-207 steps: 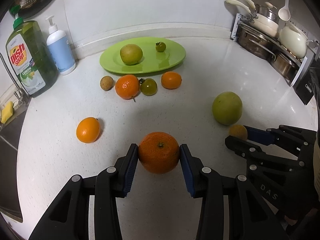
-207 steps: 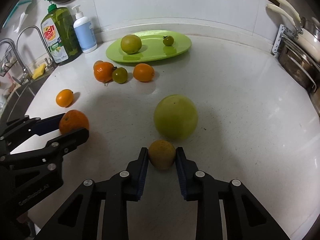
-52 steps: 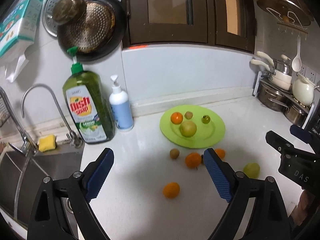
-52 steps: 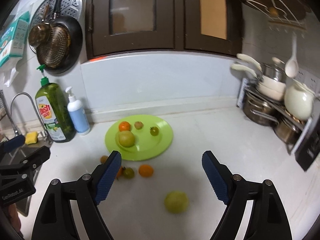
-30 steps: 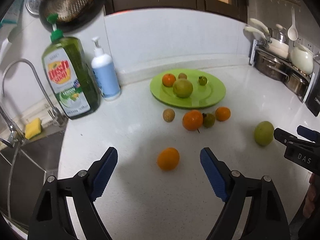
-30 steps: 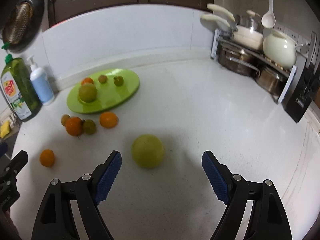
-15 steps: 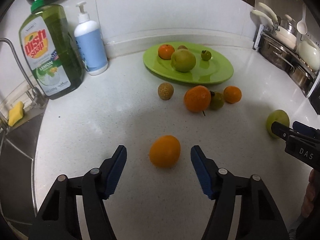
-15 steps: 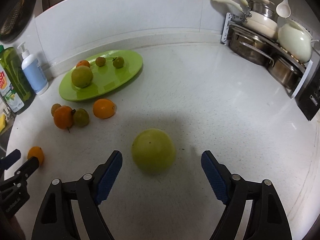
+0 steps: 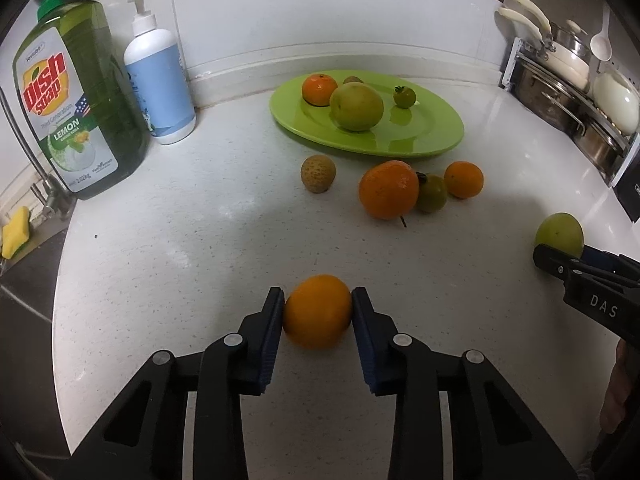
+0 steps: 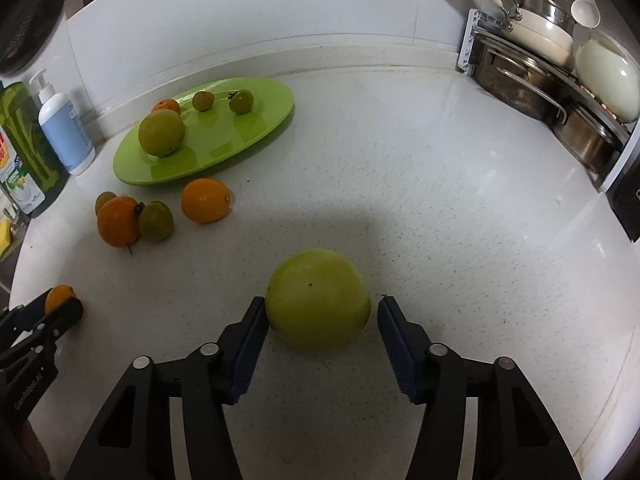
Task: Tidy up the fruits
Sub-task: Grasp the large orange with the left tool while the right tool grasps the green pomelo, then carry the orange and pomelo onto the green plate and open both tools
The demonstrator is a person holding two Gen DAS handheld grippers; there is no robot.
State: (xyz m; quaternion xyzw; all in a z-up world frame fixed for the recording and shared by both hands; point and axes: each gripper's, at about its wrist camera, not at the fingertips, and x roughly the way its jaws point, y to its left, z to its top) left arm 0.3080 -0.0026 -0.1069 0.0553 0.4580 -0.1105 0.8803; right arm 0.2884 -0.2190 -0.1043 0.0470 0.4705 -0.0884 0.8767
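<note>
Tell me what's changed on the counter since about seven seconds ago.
An orange and a small brown fruit were moved onto the green plate. The left gripper is now closing on another orange; the right gripper is closing around the large green fruit, one pad not yet touching. The other loose fruits and bottles stayed.

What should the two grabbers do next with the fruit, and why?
Probably finish closing. The left gripper, jaws closing, has both pads against the small round orange. The right gripper, also closing, shows a gap beside the big green round fruit. Lifting toward the green oval plate comes afterwards.
</note>
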